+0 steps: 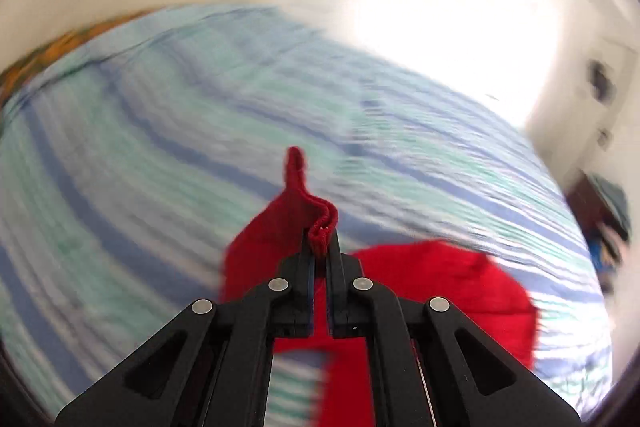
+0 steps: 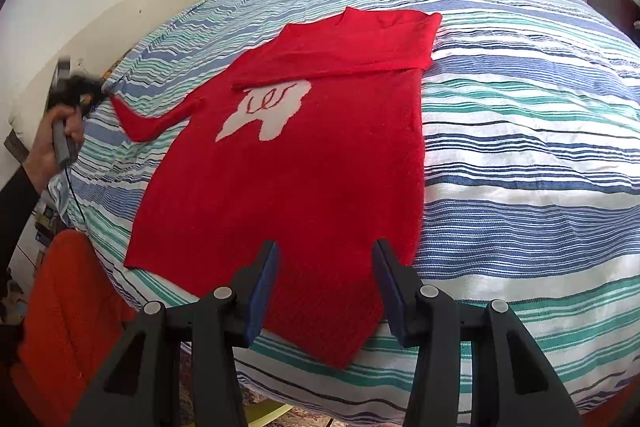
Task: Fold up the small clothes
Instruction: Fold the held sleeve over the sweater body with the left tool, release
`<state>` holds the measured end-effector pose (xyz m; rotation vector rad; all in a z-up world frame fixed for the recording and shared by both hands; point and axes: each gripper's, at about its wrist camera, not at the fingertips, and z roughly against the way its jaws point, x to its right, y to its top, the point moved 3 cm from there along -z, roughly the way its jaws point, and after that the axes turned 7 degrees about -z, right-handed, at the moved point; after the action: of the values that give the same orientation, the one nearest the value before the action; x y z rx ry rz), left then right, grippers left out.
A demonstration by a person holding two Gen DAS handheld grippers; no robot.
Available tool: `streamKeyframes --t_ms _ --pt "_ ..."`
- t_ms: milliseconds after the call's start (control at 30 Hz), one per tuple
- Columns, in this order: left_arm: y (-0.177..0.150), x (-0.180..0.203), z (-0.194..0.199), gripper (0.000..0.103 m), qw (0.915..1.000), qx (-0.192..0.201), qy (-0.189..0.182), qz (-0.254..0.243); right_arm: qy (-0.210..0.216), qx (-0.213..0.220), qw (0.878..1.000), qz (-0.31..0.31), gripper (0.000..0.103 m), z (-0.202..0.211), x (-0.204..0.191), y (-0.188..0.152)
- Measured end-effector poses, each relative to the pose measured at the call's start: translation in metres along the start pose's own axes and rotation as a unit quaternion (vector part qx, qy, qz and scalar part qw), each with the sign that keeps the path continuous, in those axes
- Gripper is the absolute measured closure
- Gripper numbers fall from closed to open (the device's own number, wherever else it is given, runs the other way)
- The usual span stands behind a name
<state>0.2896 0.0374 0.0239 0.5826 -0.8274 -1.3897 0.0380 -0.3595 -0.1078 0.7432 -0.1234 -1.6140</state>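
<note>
A red knitted sweater (image 2: 288,167) with a white patch on its chest lies flat on the striped bedspread (image 2: 520,147). One sleeve is folded across the chest; the other sleeve (image 2: 160,117) stretches out to the left. My left gripper (image 1: 321,233) is shut on the cuff of that sleeve (image 1: 320,227), which bunches up between the pads. In the right wrist view that gripper (image 2: 90,89) shows blurred at the sleeve's end, held by a hand (image 2: 52,143). My right gripper (image 2: 324,259) hovers open above the sweater's hem, nothing between its fingers.
The bed fills both views; a cream headboard (image 2: 120,15) and white wall stand behind it. An orange-red fabric (image 2: 68,307) sits off the bed's near left edge. Dark furniture (image 2: 616,3) is at the far right. A patterned rug (image 2: 208,403) lies below.
</note>
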Motion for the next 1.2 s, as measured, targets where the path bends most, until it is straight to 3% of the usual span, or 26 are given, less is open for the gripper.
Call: streamKeyframes --t_ms 67,133,200,267,333,433,500,567,667,767,900,1067,1100,1167,1200 --pt "-0.006 0.072 0.006 0.101 0.9980 0.014 -0.040 -0.046 0.004 0.006 1.000 -0.011 0.055 0.003 0.004 0.002" --pt "-0.028 0.146 -0.004 0.099 0.9927 -0.004 -0.081 -0.089 0.007 0.012 1.000 -0.022 0.055 0.006 0.008 0.004" --pt "-0.068 0.202 -0.030 0.085 0.9832 -0.075 -0.104 -0.130 0.006 0.018 0.999 -0.031 0.055 0.010 0.012 0.006" --pt "-0.114 0.221 -0.050 0.076 0.9729 -0.149 -0.088 -0.153 0.006 0.024 0.999 -0.039 0.054 0.014 0.016 0.008" --pt "-0.153 0.205 -0.044 0.076 0.9669 -0.185 -0.094 -0.149 0.008 0.033 0.998 -0.045 0.054 0.020 0.018 0.010" --pt "-0.182 0.170 -0.015 0.073 0.9635 -0.193 -0.091 -0.162 0.015 0.042 0.997 -0.059 0.050 0.025 0.024 0.011" --pt "-0.179 0.126 0.002 0.057 0.9671 -0.179 -0.064 -0.169 0.022 0.039 0.996 -0.072 0.049 0.023 0.029 0.013" --pt "-0.172 0.072 0.019 0.050 0.9731 -0.163 -0.028 -0.160 0.027 0.034 0.996 -0.084 0.049 0.020 0.033 0.013" --pt "-0.157 0.001 0.009 0.047 0.9761 -0.174 0.014 -0.129 0.027 0.030 0.995 -0.092 0.049 0.016 0.035 0.014" --pt "-0.147 -0.035 -0.014 0.049 0.9767 -0.188 0.023 -0.102 0.023 0.026 0.995 -0.089 0.049 0.013 0.033 0.013" --pt "-0.142 -0.036 -0.045 0.049 0.9756 -0.194 -0.013 -0.102 0.009 0.024 0.997 -0.076 0.049 0.011 0.029 0.010" --pt "-0.137 0.007 -0.088 0.049 0.9687 -0.190 0.003 -0.160 -0.004 0.018 0.997 -0.076 0.049 0.006 0.032 0.009" --pt "-0.136 0.009 -0.099 0.063 0.9685 -0.191 0.014 -0.159 -0.006 0.016 0.997 -0.078 0.049 0.005 0.033 0.009" --pt "-0.139 -0.004 -0.115 0.101 0.9688 -0.203 0.042 -0.137 -0.008 0.013 0.997 -0.081 0.049 0.004 0.035 0.009" --pt "-0.141 -0.016 -0.118 0.101 0.9713 -0.203 0.050 -0.112 -0.009 0.012 0.996 -0.083 0.049 0.003 0.036 0.009"
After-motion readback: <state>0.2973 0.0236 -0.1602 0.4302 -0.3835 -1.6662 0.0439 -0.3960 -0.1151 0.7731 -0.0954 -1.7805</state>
